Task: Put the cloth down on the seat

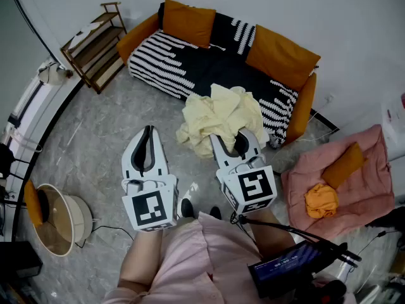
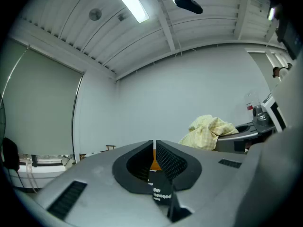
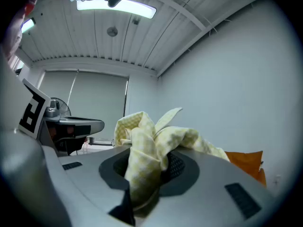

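While the right gripper (image 1: 239, 145) is clamping the yellow checked cloth (image 1: 218, 116), the left gripper (image 1: 147, 145) is hovering beside it.
Right jaws are pinching a bunched fold; in the head view the cloth is showing against the front edge of the striped sofa (image 1: 209, 62). Left jaws are sitting closed together, nothing between them.

Soft, crumpled woven cloth (image 1: 221, 116), matt grey plastic left hand-held gripper (image 1: 149, 133), knitted sofa throw (image 1: 190, 62), smooth marbled floor (image 1: 107, 119)

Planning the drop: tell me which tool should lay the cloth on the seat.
Right. The right tool grips the yellow cloth near the sofa seat; the left tool is shut, empty.
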